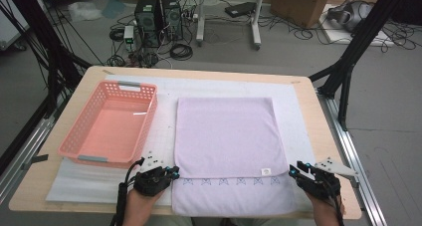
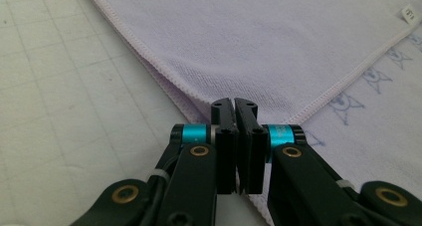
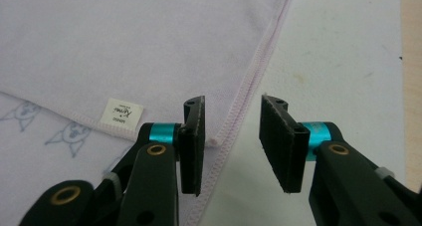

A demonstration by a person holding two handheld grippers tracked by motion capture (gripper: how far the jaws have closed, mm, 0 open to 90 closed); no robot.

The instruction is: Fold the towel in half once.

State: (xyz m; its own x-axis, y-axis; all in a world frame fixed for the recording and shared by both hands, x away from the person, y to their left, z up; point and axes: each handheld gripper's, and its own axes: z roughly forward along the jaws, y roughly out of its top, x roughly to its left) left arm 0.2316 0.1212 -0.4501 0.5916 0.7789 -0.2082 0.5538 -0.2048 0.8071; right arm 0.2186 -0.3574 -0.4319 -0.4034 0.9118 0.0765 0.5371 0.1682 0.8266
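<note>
High view: the folded lilac terry towel (image 1: 226,136) lies mid-counter (image 1: 318,131), the pink slotted plastic basket (image 1: 112,121) left of it, nothing inside. Left gripper view: the left tool (image 2: 234,104) is pressed together, pinching the towel's near-left corner. Right gripper view: the right tool (image 3: 231,109) is spread, straddling the towel's right hem; the small white label (image 3: 122,111) has unreadable writing.

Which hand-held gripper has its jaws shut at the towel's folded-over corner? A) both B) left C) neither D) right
B: in the left gripper view the left hand-held gripper has its jaws pressed together at the lavender towel corner, while in the right gripper view the right hand-held gripper stands with a clear gap between its jaws over the towel's right hem.
</note>
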